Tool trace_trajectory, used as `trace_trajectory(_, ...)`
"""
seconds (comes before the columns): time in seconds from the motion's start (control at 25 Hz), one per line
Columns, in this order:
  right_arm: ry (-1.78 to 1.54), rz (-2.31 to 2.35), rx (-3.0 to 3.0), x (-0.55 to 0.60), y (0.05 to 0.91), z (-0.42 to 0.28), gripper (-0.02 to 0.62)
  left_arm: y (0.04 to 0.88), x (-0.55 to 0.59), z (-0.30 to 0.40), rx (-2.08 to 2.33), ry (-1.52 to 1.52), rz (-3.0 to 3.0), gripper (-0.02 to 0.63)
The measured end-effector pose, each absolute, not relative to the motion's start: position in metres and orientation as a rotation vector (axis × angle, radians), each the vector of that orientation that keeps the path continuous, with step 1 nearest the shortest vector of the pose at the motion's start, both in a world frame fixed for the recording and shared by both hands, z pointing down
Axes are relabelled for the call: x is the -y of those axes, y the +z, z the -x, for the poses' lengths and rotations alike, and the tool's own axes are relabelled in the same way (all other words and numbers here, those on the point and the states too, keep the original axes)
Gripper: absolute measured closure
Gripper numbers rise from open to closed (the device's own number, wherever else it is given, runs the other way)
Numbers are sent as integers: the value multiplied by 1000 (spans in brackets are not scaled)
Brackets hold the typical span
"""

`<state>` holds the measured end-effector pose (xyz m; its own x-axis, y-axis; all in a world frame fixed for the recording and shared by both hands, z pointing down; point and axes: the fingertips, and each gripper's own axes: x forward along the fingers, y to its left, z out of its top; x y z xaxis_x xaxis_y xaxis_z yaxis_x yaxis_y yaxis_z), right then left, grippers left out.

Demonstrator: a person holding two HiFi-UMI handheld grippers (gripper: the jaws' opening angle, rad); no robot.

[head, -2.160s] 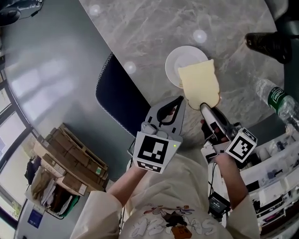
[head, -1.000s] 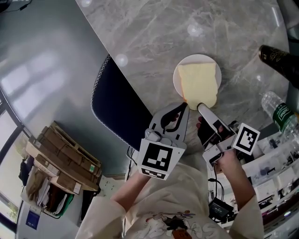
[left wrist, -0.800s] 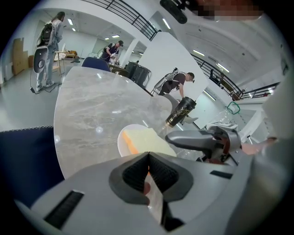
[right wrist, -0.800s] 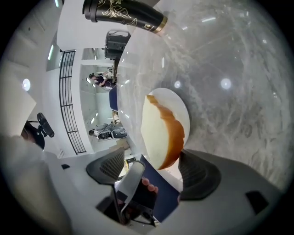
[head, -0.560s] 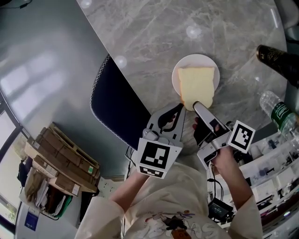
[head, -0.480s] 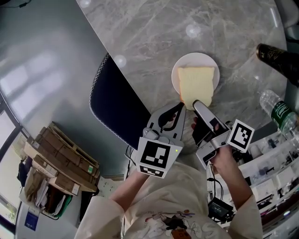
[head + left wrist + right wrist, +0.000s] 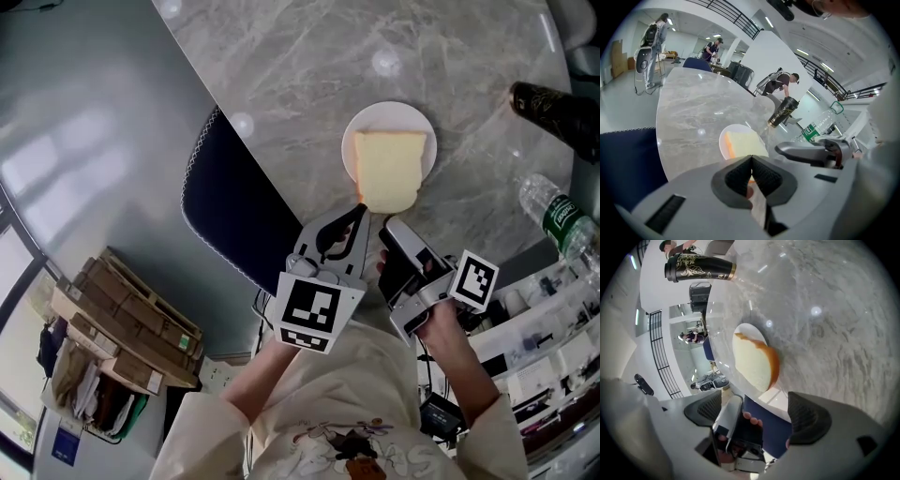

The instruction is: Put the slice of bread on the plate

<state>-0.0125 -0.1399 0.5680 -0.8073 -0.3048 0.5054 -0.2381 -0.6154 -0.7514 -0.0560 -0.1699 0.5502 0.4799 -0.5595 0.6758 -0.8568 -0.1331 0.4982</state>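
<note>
Now, in the head view I see the slice of bread [image 7: 387,169] lying flat on the white plate [image 7: 352,150], its rounded end overhanging the rim toward me, on the marble table [image 7: 375,47]. The left gripper [image 7: 359,214] and the right gripper [image 7: 386,246] sit side by side just short of the plate, neither touching the bread. In the left gripper view the jaws are pressed together, with nothing between them. In the right gripper view the jaws have just been opening and stand wide apart with nothing between them; the bread lies ahead, clear of both pads.
</note>
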Motion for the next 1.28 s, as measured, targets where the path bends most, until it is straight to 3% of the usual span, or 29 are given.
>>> trace_trajectory(0.64,-2281,860,-1766,166,495,-19,172,491,158,37,1245,432,-1912,595)
trace_trajectory(0.76,-2216,895,-1838,164,482,-29,295,472,151,33,1268,428,-1920,595)
trace_trajectory(0.96,-2159,937,-1927,155,469,-40,365,446,139,21,1277,411,-1944,595)
trace_trajectory(1.16,-2093,1057,-2053,151,464,-60,533,423,134,20,1285,402,-1974,595)
trace_trajectory(1.28,-2021,1016,-2092,159,444,-59,587,404,135,21,1317,401,-2004,595)
